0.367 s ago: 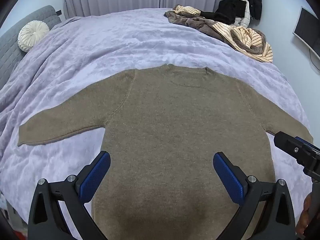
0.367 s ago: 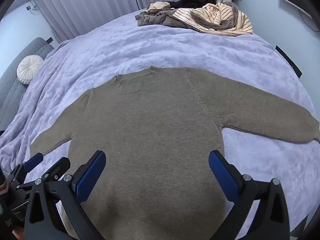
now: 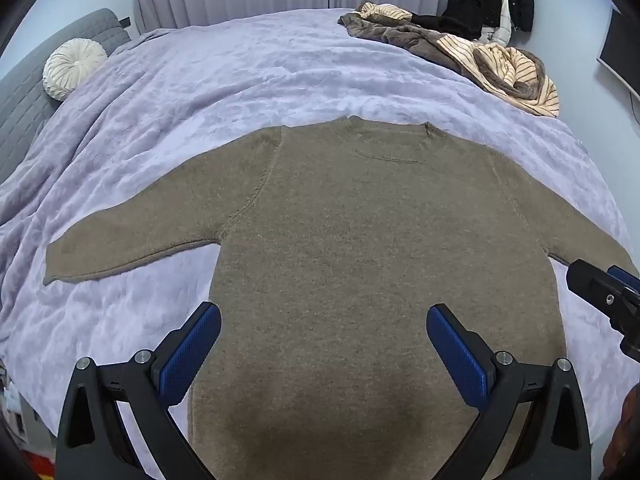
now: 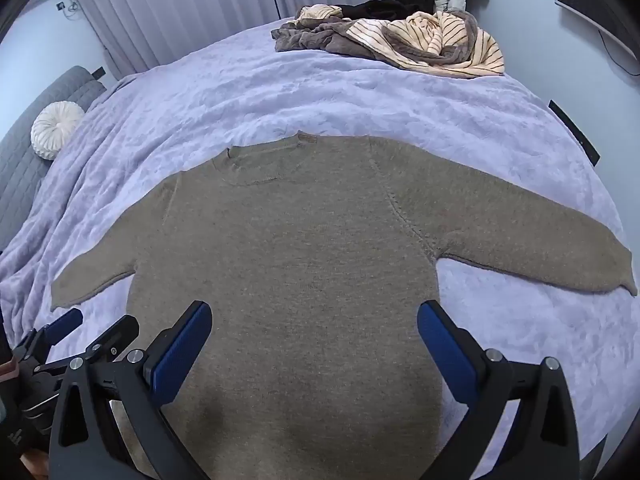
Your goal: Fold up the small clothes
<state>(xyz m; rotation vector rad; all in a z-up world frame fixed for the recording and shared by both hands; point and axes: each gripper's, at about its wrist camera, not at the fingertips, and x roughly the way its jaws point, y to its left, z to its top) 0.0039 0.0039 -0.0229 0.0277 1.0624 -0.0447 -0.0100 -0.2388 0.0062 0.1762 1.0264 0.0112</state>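
A small olive-brown knit sweater (image 3: 360, 240) lies flat on the lilac blanket, neck away from me, both sleeves spread out to the sides; it also shows in the right wrist view (image 4: 288, 264). My left gripper (image 3: 324, 320) is open and empty, held above the sweater's lower body. My right gripper (image 4: 314, 316) is open and empty, also above the lower body. The right gripper's tip shows at the right edge of the left wrist view (image 3: 600, 292), near the right sleeve. The left gripper shows at the lower left of the right wrist view (image 4: 76, 344).
The lilac blanket (image 3: 240, 80) covers a bed. A heap of brown and striped clothes (image 3: 480, 52) lies at the far right corner, with dark garments behind it. A round white cushion (image 3: 74, 68) rests on a grey headboard at the far left. A monitor hangs on the right wall.
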